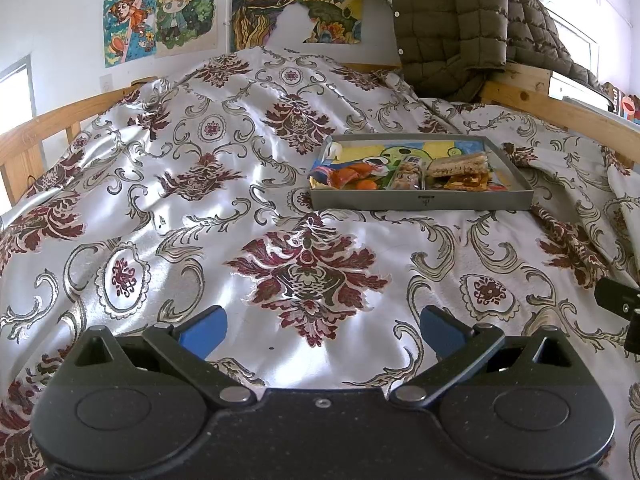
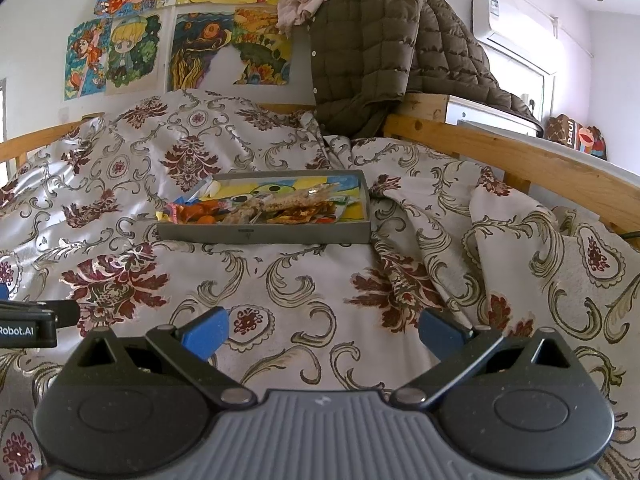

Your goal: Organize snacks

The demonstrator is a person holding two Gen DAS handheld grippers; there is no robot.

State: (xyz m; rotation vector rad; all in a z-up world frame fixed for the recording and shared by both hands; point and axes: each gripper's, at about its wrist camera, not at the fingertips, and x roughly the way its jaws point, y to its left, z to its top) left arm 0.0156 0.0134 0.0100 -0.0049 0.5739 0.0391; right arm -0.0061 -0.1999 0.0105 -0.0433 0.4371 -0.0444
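While both tools are hanging back over the bedspread (image 1: 160, 184), the snacks (image 1: 404, 174) are already lying together in the grey tray (image 1: 420, 200) on the bed. Left hand-held gripper (image 1: 323, 332) and right hand-held gripper (image 2: 324, 330) are gaping wide, carrying nothing. Judging by this, the gathering is looking mostly finished; perhaps only tidying inside is remaining.

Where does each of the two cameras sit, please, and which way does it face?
Left wrist: sits on the left tongs, facing across the bedspread toward the grey tray ahead-right; its open blue fingers show, plus the other tongs' edge at far right.
Right wrist: sits on the right tongs, facing the tray ahead-left; its open fingers show, with the left tongs at left.
Shared: tray of snacks, bedspread, wall drawings, quilted jacket.
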